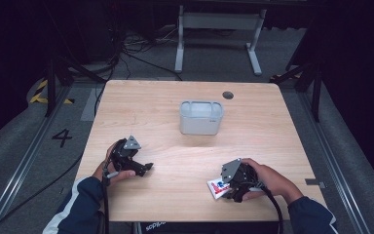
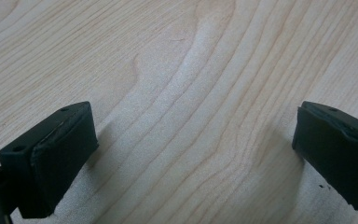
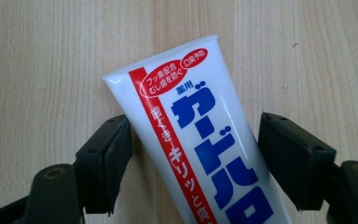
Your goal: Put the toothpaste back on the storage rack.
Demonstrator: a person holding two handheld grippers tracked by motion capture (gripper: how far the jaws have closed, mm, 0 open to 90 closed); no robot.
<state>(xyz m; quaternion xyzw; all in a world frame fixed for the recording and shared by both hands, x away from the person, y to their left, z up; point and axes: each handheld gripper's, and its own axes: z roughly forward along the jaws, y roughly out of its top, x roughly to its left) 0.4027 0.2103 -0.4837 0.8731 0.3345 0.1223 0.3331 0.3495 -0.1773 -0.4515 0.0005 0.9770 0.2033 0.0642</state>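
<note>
High view: one tube (image 1: 216,188), one bin (image 1: 201,117), two grippers on the table (image 1: 175,146).

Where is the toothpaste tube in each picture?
High view: the toothpaste tube lies near the table's front edge, at the lower right, under the right gripper.
Right gripper view: the tube runs up the middle, between the two black jaws; the left pad looks to be touching it, the right one stands just off.
Left gripper view: bare tabletop between the jaws.
Shared landmark: the pale wood-grain table, also seen at and.
</note>
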